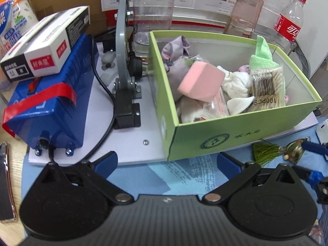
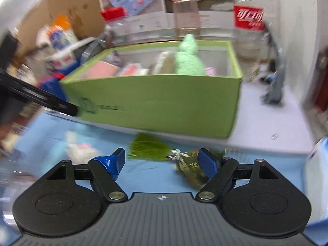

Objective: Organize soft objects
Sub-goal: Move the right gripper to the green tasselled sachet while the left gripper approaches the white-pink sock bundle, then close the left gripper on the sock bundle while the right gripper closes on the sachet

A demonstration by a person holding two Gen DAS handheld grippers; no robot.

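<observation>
An open green box [image 1: 235, 135] stands on a grey-white board. In it lie a pink sponge [image 1: 202, 82], a green towel [image 1: 262, 59], a pack of cotton swabs [image 1: 266, 88], white cloths [image 1: 235, 84] and a purple cloth [image 1: 178, 47]. My left gripper [image 1: 167, 164] hangs open and empty over the blue mat, just in front of the box. A dark green sachet [image 2: 190, 168] with a green tassel [image 2: 147, 148] lies on the mat. My right gripper [image 2: 163, 162] is open around the sachet, which rests against the right finger. The right wrist view is blurred.
A blue machine [image 1: 53, 106] with a white carton [image 1: 47, 43] on top stands left of the box, beside a grey lever stand [image 1: 123, 61]. Bottles [image 1: 289, 20] and a pink jar [image 1: 246, 10] stand behind. A small white and pink soft thing [image 2: 75, 149] lies on the mat.
</observation>
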